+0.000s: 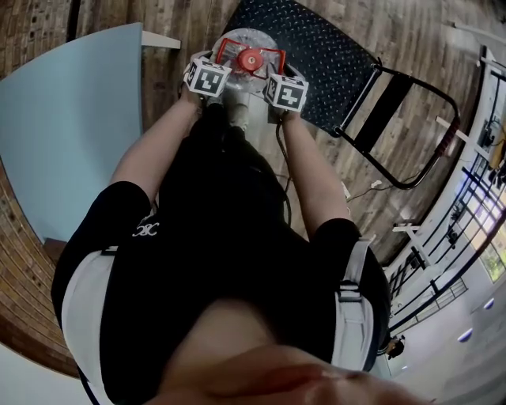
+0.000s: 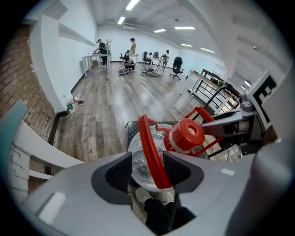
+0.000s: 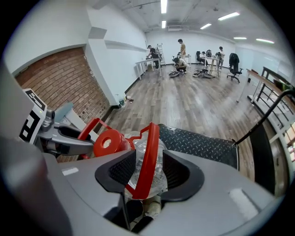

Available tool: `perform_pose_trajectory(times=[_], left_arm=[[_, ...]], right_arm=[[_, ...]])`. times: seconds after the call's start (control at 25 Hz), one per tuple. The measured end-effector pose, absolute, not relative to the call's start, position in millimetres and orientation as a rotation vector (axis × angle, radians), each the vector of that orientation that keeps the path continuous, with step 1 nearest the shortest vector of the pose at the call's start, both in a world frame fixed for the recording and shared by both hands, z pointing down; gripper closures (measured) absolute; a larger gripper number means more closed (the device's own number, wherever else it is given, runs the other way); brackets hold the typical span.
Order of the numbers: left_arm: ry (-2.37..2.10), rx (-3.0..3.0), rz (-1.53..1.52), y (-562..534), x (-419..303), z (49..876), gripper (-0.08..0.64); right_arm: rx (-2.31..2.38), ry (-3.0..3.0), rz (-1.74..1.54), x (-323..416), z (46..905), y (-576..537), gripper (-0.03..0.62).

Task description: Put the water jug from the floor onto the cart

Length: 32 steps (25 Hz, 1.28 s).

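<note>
While both tools sit at the top of the water jug point(image 1: 245, 38), left to right: light-blue panel point(image 1: 71, 119) far left, wood floor point(image 1: 103, 20) beside it. Left tool point(image 2: 147, 171): jaws spread. One red handle bar point(image 2: 150, 152) of the jug runs between the pads but isn't pinched, gap visible on its left side. Jug is clear, upright, red cap point(image 1: 251, 59) on top, at the near-left corner of the cart point(image 1: 324, 55). From the head view it overlaps the black diamond-plate deck, but I can't tell whether its base rests on the deck or the floor. Operator's shoe point(image 1: 237, 115) sits just below it in frame. Right tool point(image 3: 148, 171): also spread, the opposite handle bar point(image 3: 148, 152) between its pads, not clamped. Cart's black push bar point(image 1: 411, 134) sticks out at the right end, over the floor.
</note>
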State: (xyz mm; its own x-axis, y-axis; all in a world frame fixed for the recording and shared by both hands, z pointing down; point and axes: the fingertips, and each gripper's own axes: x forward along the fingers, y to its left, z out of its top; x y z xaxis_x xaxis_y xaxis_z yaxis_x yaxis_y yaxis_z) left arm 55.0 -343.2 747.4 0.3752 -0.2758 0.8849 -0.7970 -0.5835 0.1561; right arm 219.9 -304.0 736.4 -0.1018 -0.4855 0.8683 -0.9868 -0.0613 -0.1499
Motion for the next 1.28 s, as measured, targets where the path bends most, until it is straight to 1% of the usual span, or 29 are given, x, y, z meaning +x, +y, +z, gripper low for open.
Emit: perform_pose_trajectory(times=[0.08,0.16,0.28,0.32,0.44,0.48,0.52,0.76,1.08,1.28], left_arm=[[-0.939,2.075,1.148,-339.7,53.7,736.5,0.351],[-0.956,2.094,1.118,-339.2,52.3,725.0,0.362],[-0.961,2.123,1.054,-340.2,51.5,710.7,0.421],[-0.962,2.128,1.04,-338.1,50.7,704.2,0.447],[-0.983,2.137,1.014,-330.6,47.8,679.6,0.528],[-0.988,2.142,1.006,-329.0,47.6,672.8,0.55],[-0.988,2.146,1.001,-327.5,47.5,667.1,0.558],[-1.014,2.187,0.966,-327.2,42.5,623.1,0.56],[-1.203,2.36,0.836,-344.6,47.2,549.5,0.56],[-1.207,2.364,0.772,-345.4,55.0,536.7,0.56]], right_arm=[[1.616,-1.666,1.097,221.6,726.6,-298.8,0.39],[1.652,-1.708,1.079,222.0,713.2,-296.2,0.39],[1.737,-1.756,1.058,225.9,687.8,-295.1,0.401],[1.769,-1.769,1.05,227.9,677.7,-293.8,0.42],[1.832,-1.831,1.005,231.1,644.1,-289.7,0.525],[1.837,-1.866,0.986,230.2,633.0,-289.5,0.558],[1.835,-1.906,0.969,228.3,622.5,-289.8,0.577],[1.821,-2.056,0.866,216.3,567.4,-300.9,0.578],[1.875,-2.141,0.809,209.4,512.3,-310.7,0.58],[1.941,-2.196,0.749,216.4,493.0,-308.5,0.58]])
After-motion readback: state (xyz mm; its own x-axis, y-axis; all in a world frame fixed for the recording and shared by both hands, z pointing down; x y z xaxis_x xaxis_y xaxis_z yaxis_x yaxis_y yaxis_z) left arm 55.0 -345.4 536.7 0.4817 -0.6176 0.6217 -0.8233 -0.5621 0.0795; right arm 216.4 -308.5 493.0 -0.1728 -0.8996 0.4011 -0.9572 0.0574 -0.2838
